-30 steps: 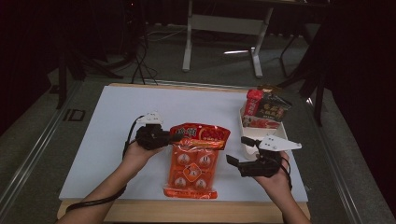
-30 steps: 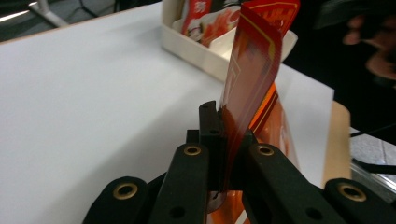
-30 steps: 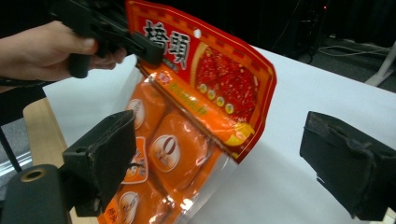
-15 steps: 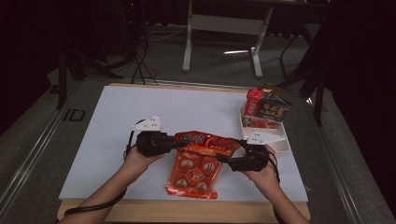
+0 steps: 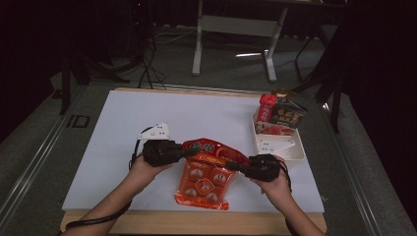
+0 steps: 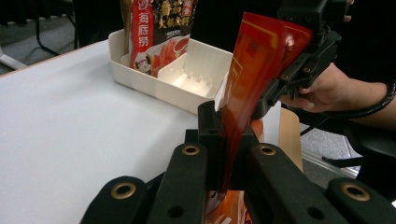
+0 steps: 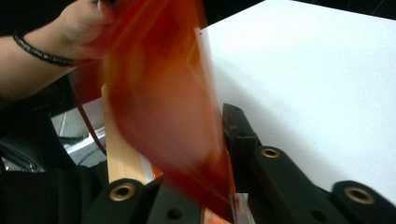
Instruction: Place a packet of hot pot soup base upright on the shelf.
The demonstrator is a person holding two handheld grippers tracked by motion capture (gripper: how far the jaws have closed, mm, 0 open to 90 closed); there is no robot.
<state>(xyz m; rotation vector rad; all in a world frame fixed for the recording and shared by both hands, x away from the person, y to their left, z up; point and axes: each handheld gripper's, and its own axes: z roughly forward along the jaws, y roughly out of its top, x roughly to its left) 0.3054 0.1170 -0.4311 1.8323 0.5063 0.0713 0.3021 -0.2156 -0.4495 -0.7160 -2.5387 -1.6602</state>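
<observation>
A red-orange snack bag (image 5: pixel 206 172) with round pictures on its front hangs between both grippers above the white table top (image 5: pixel 196 118), its lower part trailing toward the front edge. My left gripper (image 5: pixel 189 151) is shut on the bag's top left edge; in the left gripper view the foil (image 6: pixel 243 93) runs up from between its jaws. My right gripper (image 5: pixel 230 166) has just been closing and now pinches the bag's top right edge, the foil (image 7: pixel 168 112) blurred between its jaws. The right gripper (image 6: pixel 266 105) also appears across the bag in the left gripper view.
A white compartment tray (image 5: pixel 290 147) stands at the right of the table, holding red and dark sauce packets (image 5: pixel 280 115) upright at its far end. The wooden table edge (image 5: pixel 196 221) runs along the front. A desk frame (image 5: pixel 236 29) stands on the floor beyond.
The right gripper came in from the right, open, and closed on the bag's right top edge. The bag's upper part has lifted off the table between both grippers. The left hand stayed put.
</observation>
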